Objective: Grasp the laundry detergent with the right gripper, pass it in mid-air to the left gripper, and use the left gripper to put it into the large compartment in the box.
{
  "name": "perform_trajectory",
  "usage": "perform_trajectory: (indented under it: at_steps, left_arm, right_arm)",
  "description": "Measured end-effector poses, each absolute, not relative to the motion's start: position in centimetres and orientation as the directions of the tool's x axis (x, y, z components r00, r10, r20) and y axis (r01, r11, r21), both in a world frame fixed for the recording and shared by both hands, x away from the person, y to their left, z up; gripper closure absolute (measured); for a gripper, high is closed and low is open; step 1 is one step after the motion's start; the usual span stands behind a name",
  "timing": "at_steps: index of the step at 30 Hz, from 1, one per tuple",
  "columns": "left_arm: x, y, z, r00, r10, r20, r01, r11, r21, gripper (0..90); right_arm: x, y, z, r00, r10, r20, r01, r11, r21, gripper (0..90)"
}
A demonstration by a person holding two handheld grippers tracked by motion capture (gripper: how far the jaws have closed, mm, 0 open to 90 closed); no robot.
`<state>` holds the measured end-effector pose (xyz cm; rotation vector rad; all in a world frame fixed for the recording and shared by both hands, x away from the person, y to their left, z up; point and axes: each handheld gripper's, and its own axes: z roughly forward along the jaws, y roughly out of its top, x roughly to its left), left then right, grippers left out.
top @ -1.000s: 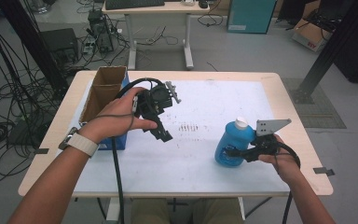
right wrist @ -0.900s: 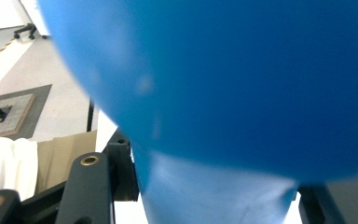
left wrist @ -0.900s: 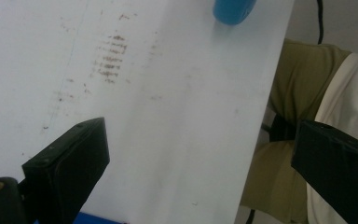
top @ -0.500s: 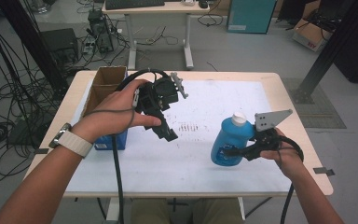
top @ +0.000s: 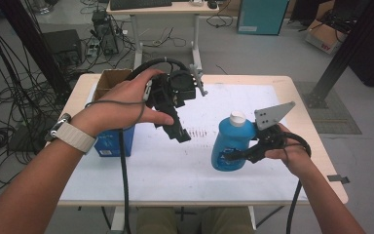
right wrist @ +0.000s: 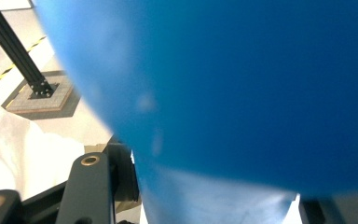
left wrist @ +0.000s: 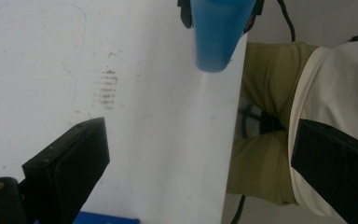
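Wooden bench (top: pixel 316 141) with a white paper sheet over its top is carrying the scene, faint brown smudges (top: pixel 199 131) sitting mid-sheet. Open brown cardboard box (top: pixel 108 80) is standing at the far left corner, small blue carton (top: pixel 111 142) sitting just in front of it at the left edge. Blue plastic bottle with white cap (top: pixel 231 144) is hanging upright above the right half of the sheet, off the surface, right tongs (top: pixel 236 155) clamping its lower body from the person's side. Left tongs (top: pixel 177 131) are hovering above the sheet's middle, pointing down toward the person, standing wide and gripping nothing, well apart from the bottle.
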<state>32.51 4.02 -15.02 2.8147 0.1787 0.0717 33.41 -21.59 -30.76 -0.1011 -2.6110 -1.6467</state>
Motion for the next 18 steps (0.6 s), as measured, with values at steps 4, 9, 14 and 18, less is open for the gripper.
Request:
perform_trajectory:
  at_steps: [4, 9, 14, 18]
  left_arm:
    - [32.6, 3.7, -15.0, 0.993, 0.113, 0.023, 0.100, -0.946, 0.307, 4.6]
    - [32.7, 3.6, -15.2, 0.993, 0.118, 0.015, 0.107, -0.944, 0.313, 4.7]
    - [32.8, 3.6, -15.3, 0.993, 0.117, 0.020, 0.105, -0.945, 0.311, 4.7]
    - [32.9, 3.4, -15.4, 0.993, 0.113, 0.022, 0.101, -0.946, 0.309, 4.7]
  right_arm:
    - [33.7, -20.5, -30.5, -0.997, 0.006, 0.077, 0.071, 0.440, 0.895, 42.5]
    - [34.0, -19.2, -30.5, -0.997, -0.010, 0.073, 0.061, 0.450, 0.891, 42.4]
    - [34.3, -18.1, -30.6, -0.997, -0.021, 0.079, 0.060, 0.464, 0.884, 42.5]
    - [34.5, -17.3, -30.6, -0.997, -0.028, 0.071, 0.049, 0.472, 0.880, 42.5]
